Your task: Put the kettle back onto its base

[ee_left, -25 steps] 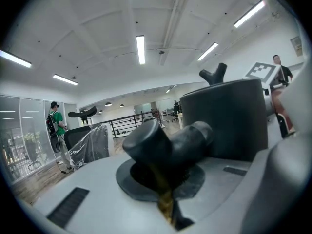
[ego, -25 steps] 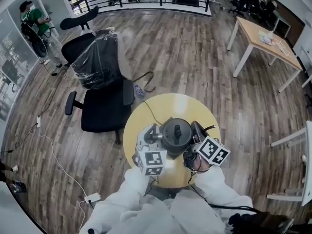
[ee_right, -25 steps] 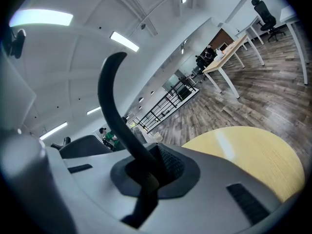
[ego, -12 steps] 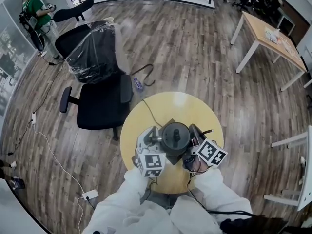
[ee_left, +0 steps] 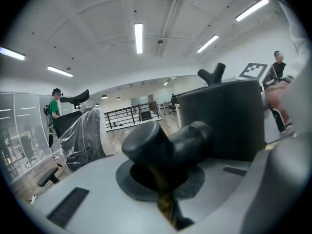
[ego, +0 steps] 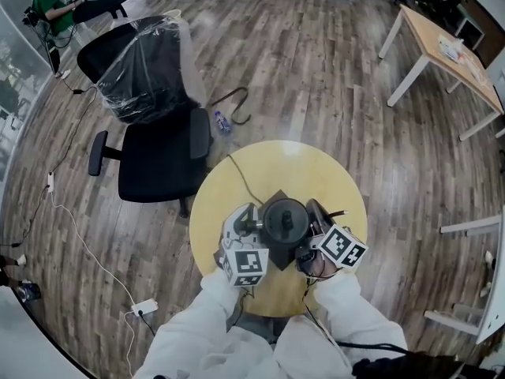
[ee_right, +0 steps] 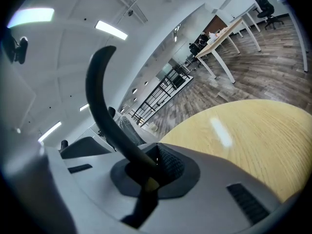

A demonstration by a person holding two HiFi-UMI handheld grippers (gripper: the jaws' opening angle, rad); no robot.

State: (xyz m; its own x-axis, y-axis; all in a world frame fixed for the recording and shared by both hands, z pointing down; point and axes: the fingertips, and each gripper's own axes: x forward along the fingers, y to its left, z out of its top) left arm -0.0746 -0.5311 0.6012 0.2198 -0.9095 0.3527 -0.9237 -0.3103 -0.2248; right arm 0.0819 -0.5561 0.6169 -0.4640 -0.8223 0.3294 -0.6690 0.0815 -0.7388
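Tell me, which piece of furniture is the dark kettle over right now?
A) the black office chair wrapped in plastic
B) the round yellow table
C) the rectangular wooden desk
B: the head view shows the kettle directly above the round yellow table, near the edge closest to the person.

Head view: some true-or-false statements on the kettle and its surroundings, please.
1. The kettle is above the round yellow table. True.
2. The left hand-held gripper and right hand-held gripper flank it. True.
3. The kettle's lid is off. False: the lid is on.
4. The black chair stands right of the table. False: it is at the view's left.
5. The left hand-held gripper is open and empty. False: it is shut on a black kettle part.
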